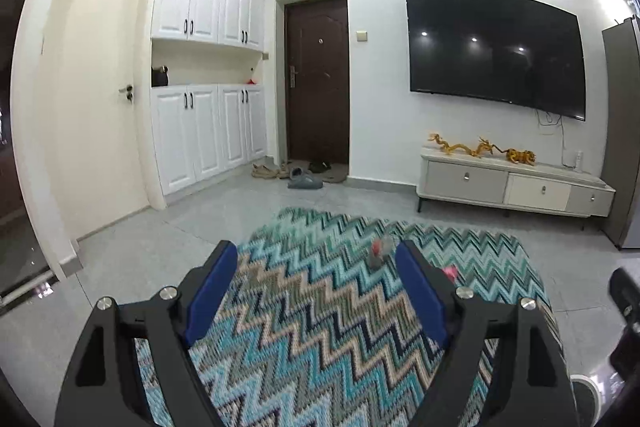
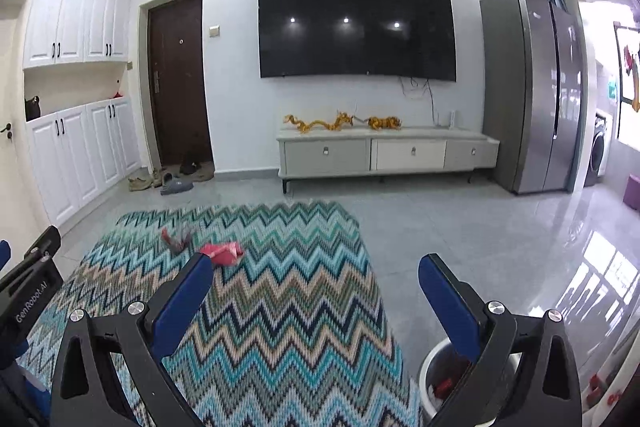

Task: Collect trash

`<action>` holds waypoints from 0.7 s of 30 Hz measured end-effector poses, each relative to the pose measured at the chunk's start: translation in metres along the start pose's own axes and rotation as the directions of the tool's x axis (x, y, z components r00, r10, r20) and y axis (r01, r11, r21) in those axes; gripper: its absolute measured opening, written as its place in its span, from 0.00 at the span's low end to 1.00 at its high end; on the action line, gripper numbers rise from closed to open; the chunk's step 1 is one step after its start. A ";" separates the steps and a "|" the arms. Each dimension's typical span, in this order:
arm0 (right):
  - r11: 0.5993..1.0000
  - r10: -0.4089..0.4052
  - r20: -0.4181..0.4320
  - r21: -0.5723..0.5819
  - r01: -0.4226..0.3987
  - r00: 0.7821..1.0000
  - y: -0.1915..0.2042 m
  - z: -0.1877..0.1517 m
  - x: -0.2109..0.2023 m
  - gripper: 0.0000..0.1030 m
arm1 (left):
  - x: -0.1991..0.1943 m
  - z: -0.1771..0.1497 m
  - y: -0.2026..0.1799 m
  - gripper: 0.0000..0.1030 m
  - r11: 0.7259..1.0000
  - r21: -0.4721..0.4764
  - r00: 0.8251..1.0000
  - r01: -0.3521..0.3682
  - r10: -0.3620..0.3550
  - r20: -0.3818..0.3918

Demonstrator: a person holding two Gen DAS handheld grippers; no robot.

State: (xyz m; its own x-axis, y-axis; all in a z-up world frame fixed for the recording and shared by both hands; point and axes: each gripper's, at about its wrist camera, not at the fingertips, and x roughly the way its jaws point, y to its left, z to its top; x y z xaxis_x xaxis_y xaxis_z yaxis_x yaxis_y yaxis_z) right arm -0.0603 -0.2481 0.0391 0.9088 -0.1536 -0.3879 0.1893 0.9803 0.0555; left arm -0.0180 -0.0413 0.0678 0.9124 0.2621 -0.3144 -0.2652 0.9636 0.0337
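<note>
Both the left gripper (image 1: 316, 263) and the right gripper (image 2: 316, 275) stood wide open and empty above the zigzag rug (image 2: 280, 307). On the rug's far part lay a grey-red scrap (image 2: 178, 239) and, just beside it, pink crumpled trash (image 2: 224, 251). A white bin (image 2: 434, 383) stood at the rug's near right edge.

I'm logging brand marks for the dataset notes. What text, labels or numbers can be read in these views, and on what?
"GenRobot.AI": on the black body of the left tongs, seen at the right wrist view's left edge.
Red wall hanging by the window: any writing is too blurred to read.
Nothing else legible.
</note>
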 end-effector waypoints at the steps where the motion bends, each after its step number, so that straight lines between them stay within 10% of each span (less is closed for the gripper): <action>1: 1.000 -0.006 0.012 -0.006 0.006 1.000 0.001 0.006 -0.001 1.00 | 0.001 0.006 0.000 0.78 1.000 0.000 1.000 -0.006 0.006 0.008; 21: 0.998 -0.002 0.188 -0.059 0.014 0.982 0.037 0.113 -0.023 1.00 | -0.002 0.113 0.014 0.83 0.999 -0.032 0.991 -0.034 0.038 0.127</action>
State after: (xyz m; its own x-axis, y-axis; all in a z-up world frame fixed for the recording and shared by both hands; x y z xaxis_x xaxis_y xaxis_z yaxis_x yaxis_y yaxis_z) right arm -0.0317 -0.2219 0.1540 0.9620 -0.1766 -0.2081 0.1795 0.9837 -0.0047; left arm 0.0122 -0.0228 0.1760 0.9340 0.3029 -0.1895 -0.3059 0.9520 0.0138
